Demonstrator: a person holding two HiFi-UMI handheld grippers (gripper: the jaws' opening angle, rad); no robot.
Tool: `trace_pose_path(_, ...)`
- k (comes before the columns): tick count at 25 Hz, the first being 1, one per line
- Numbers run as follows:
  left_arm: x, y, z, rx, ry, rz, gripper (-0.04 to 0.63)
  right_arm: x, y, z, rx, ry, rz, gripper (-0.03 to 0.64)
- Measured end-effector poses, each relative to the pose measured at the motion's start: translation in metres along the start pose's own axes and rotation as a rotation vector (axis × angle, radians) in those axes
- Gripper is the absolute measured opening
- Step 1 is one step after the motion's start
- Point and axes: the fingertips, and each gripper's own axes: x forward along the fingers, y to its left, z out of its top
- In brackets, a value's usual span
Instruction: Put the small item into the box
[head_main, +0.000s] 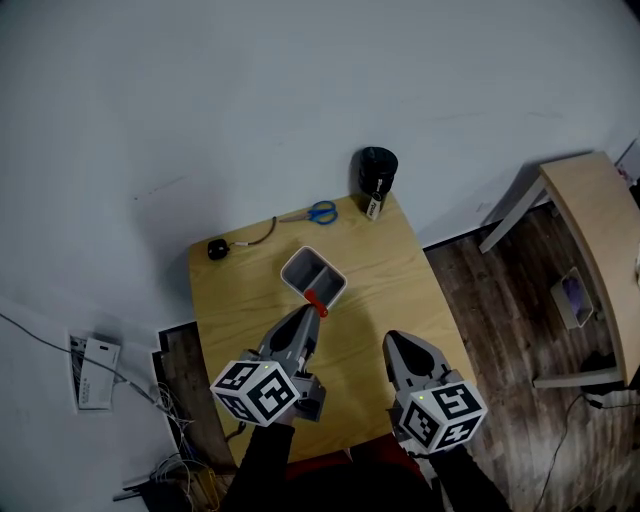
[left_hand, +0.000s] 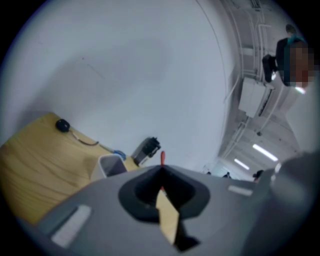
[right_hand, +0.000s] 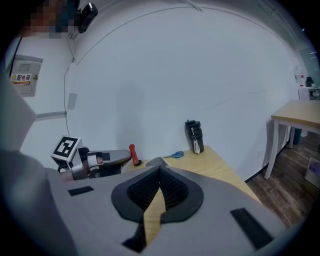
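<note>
A small red item (head_main: 316, 300) sticks up from the tips of my left gripper (head_main: 317, 310), which is shut on it just at the near edge of the white two-compartment box (head_main: 300, 262). In the left gripper view the red item (left_hand: 162, 157) pokes above the closed jaws, with the box (left_hand: 103, 168) ahead to the left. My right gripper (head_main: 389, 339) hovers shut and empty over the table's right side. From the right gripper view I see the left gripper (right_hand: 132, 160), the red item (right_hand: 132, 151) and a sliver of the box (right_hand: 156, 161).
The wooden table (head_main: 390, 270) carries a black bottle (head_main: 377, 177) at its far edge, blue scissors (head_main: 319, 212) beside it and a black tape measure (head_main: 217, 249) with a cord at far left. A second table (head_main: 600, 230) stands to the right. Cables lie on the floor (head_main: 170, 465).
</note>
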Motion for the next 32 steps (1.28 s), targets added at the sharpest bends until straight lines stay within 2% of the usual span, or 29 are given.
trace_pose_path(11,0.035,0.018,-0.007,0.02,0.015,0.088,0.005,0.042,-0.013,-0.006,-0.004,0.071,0.054,0.008)
trace_pose_path(17,0.049,0.032,-0.015,0.066,0.05,0.15,0.005,0.058,-0.018,-0.01,-0.005,0.098,0.069,0.008)
trace_pose_path(22,0.057,0.046,-0.023,0.068,0.074,0.219,0.005,0.07,-0.022,-0.014,-0.006,0.122,0.081,0.008)
trace_pose_path(32,0.075,0.065,-0.036,0.133,0.13,0.3,0.005,0.09,-0.035,-0.026,-0.015,0.169,0.086,0.008)
